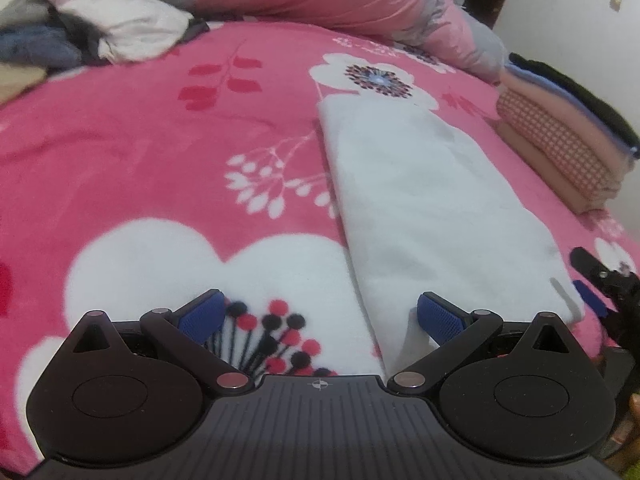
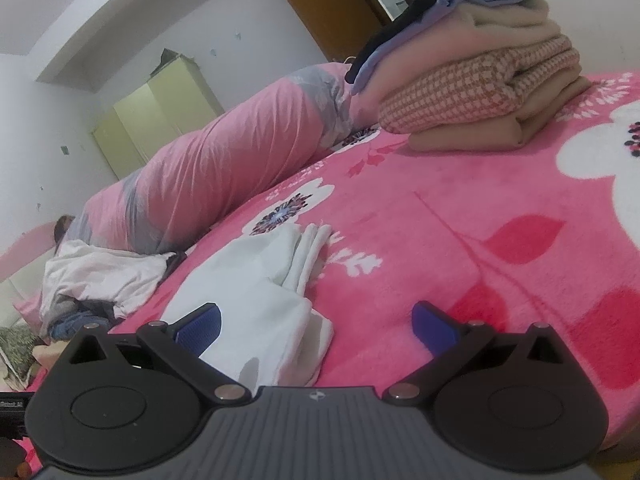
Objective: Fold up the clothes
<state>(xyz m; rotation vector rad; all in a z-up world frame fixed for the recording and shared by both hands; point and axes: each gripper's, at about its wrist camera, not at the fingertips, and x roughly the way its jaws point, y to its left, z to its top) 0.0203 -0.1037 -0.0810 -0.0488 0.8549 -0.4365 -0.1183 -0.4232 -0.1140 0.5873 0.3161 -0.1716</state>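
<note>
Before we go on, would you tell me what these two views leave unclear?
- White garment: its type; folded, both views.
- Unfolded pile: dark items beneath, covered by a white cloth, blurred, left wrist view.
- Folded stack: item count; layers overlap.
- Right gripper: cut off at the frame edge, left wrist view.

White walls (image 2: 36,128), yellow-green wardrobe (image 2: 160,120), brown door (image 2: 324,4).

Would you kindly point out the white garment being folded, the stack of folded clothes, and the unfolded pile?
white garment (image 1: 432,200), left wrist view, middle of its flat top.
stack of folded clothes (image 2: 480,80), right wrist view, checked layer's side.
unfolded pile (image 2: 104,276), right wrist view, crumpled white cloth on top.
</note>
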